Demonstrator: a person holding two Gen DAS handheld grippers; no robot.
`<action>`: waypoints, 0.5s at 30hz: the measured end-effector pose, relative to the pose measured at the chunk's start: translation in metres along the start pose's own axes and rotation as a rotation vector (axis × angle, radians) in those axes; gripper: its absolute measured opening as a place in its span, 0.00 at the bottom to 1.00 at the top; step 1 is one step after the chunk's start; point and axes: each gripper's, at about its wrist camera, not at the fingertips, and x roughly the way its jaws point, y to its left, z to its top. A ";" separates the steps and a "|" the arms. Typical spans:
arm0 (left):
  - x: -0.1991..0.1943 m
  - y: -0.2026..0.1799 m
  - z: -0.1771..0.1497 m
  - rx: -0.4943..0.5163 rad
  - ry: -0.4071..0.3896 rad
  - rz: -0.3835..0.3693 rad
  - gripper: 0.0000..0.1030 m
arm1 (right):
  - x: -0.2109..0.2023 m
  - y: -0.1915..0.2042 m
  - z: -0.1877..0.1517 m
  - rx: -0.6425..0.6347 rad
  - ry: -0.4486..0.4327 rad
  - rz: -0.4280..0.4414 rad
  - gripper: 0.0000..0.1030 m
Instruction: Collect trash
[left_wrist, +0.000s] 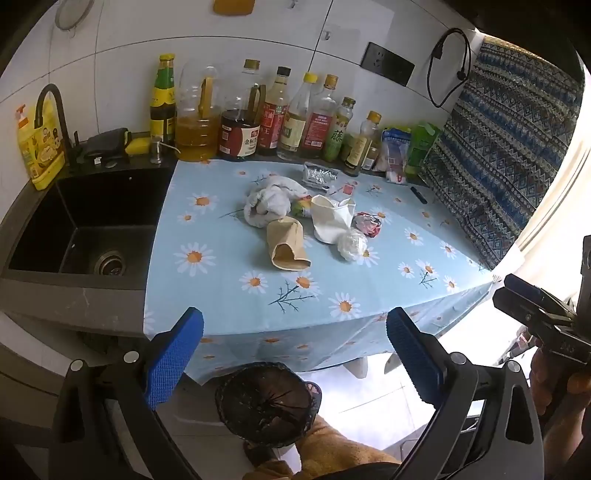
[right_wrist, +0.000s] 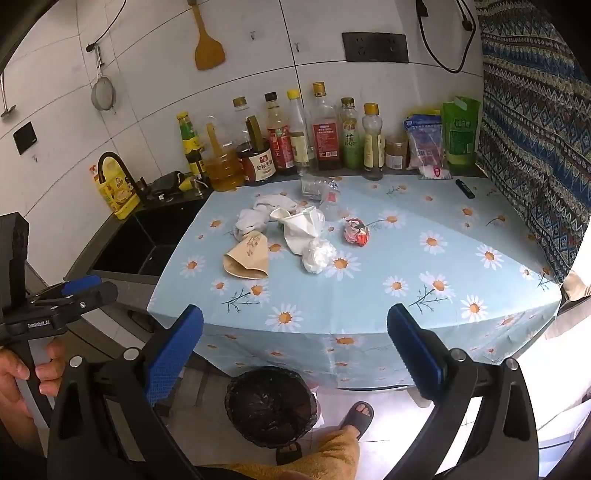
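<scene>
Trash lies in the middle of the daisy tablecloth (left_wrist: 229, 295) (right_wrist: 369, 295): a brown paper cup (left_wrist: 286, 245) (right_wrist: 246, 256) on its side, a crushed white cup (left_wrist: 330, 219) (right_wrist: 299, 227), a white crumpled ball (left_wrist: 351, 243) (right_wrist: 317, 254), a red-and-silver wrapper (left_wrist: 367, 223) (right_wrist: 356, 230), a white cloth wad (left_wrist: 271, 201) (right_wrist: 255, 216) and a clear plastic pack (left_wrist: 319, 173) (right_wrist: 317, 186). A black-lined bin (left_wrist: 267, 402) (right_wrist: 271, 404) stands on the floor in front of the table. My left gripper (left_wrist: 295, 354) and right gripper (right_wrist: 295, 354) are open and empty, held before the table's front edge, above the bin.
Several sauce and oil bottles (left_wrist: 240, 114) (right_wrist: 295, 136) line the back wall. A black sink (left_wrist: 85, 229) (right_wrist: 140, 240) is to the left. A patterned cloth (left_wrist: 509, 155) (right_wrist: 535, 129) covers something on the right. A black lighter (left_wrist: 419, 195) (right_wrist: 464, 188) lies near it. My sandalled foot (right_wrist: 356, 415) is beside the bin.
</scene>
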 end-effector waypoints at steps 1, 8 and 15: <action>0.000 0.001 0.000 -0.002 0.002 -0.005 0.94 | 0.000 0.000 0.001 0.000 0.001 0.002 0.96; 0.001 -0.003 0.000 0.009 0.019 0.000 0.94 | 0.006 0.001 0.000 0.002 0.017 0.011 0.96; -0.001 -0.009 0.000 0.037 0.017 0.003 0.94 | 0.004 0.003 0.002 -0.001 0.012 0.015 0.96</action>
